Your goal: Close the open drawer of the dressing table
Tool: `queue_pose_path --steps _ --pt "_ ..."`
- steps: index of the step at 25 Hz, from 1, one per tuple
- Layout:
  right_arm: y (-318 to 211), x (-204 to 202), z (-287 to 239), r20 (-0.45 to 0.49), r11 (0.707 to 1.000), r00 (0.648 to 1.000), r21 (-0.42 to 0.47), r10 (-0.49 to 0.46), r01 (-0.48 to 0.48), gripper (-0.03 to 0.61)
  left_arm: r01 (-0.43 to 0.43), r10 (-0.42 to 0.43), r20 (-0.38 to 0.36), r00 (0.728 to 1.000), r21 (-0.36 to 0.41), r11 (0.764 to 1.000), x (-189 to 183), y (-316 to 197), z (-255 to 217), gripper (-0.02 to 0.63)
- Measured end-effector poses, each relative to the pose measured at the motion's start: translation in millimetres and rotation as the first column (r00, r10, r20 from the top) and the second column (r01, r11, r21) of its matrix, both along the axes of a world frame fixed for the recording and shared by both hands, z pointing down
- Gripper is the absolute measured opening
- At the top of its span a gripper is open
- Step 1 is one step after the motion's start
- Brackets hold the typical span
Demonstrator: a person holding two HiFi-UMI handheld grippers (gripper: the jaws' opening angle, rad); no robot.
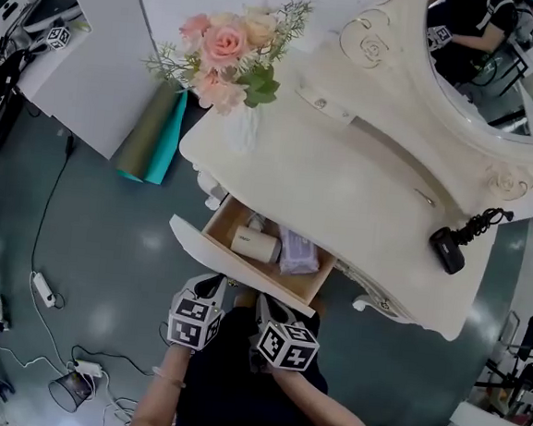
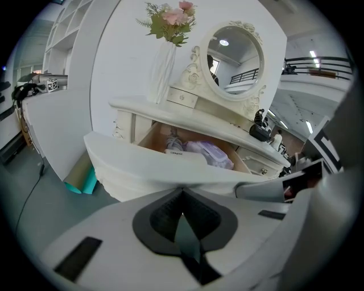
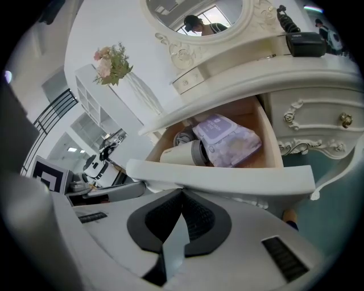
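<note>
Bracing the clenched, empty left tongs and right tongs side by side at the drawer front, you likely meant an even, straight push; it stood pulled out beneath the counter.

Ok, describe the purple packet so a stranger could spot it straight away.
Find the cream dressing table with the oval mirror; its open drawer sticks out below the top. Inside, the lilac packet lies beside a white cylinder, the only purple thing there.
</note>
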State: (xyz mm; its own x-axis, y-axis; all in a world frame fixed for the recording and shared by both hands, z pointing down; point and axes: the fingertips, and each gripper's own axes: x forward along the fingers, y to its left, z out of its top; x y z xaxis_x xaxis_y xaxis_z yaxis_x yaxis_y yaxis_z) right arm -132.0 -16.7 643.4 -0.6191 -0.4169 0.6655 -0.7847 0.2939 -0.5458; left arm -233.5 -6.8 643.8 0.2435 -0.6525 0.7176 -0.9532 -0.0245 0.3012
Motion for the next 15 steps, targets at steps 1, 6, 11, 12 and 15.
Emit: queue_pose_path --steps 1,6,11,12,15 --pt "-2.1 0.3 0.0 -0.001 1.0 1.0 0.003 0.009 -0.009 0.008 -0.005 0.005 0.0 1.0 0.002 1.0 0.2 -2.0 -0.1 0.019" --pt "-12.6 1.8 -0.1 0.0 0.999 0.999 0.023 0.039 -0.039 0.008 -0.021 0.021 0.0 1.0 0.011 1.0 1.4 -12.1 0.3 0.018" --pt "-21.4 3.3 -0.7 0.0 0.998 0.999 0.039 0.053 -0.052 0.008 -0.039 0.039 0.008 0.999 0.016 0.999 2.9 -20.8 -0.5 0.018" --pt "-23.1 3.5 -0.7 -0.001 0.998 0.999 0.043 0.055 -0.055 0.008 -0.043 0.043 0.011 0.999 0.016 0.999 3.0 -22.5 -0.5 0.019" --pt "-28.4 4.5 -0.9 0.0 0.997 0.998 0.051 0.062 -0.061 0.008 -0.056 0.055 0.019 0.998 0.018 0.998 3.7 -27.9 -0.8 0.018"
